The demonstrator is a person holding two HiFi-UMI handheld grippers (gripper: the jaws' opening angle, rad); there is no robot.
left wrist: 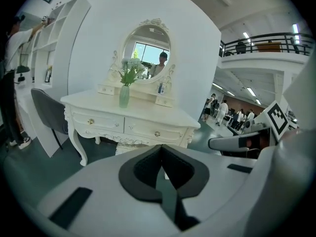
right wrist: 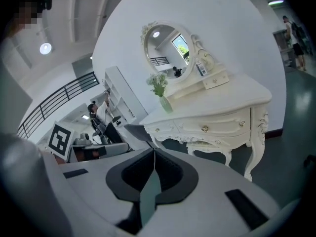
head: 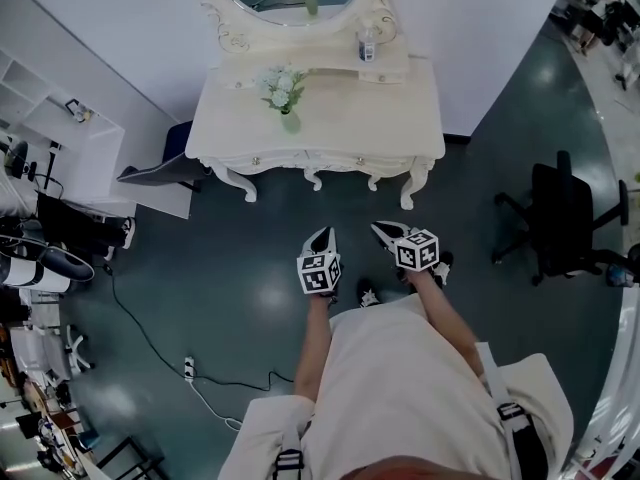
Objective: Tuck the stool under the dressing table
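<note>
Our left gripper [left wrist: 161, 148] has its jaws closed tip to tip, with nothing between them, and the right gripper [right wrist: 153, 152] is the same. We hold both low and side by side over the floor [head: 230, 268], square markers [head: 319, 272] facing up, pointing at the dressing table [head: 340, 108]. The stool [left wrist: 126, 147] shows pale beneath its drawers.

Left claw [head: 323, 238] and right claw [head: 386, 231] held forward, closed, empty.

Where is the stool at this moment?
In the left gripper view the stool stands under the dressing table, between its front legs; the head view shows its two legs just under the table's front edge.
</note>
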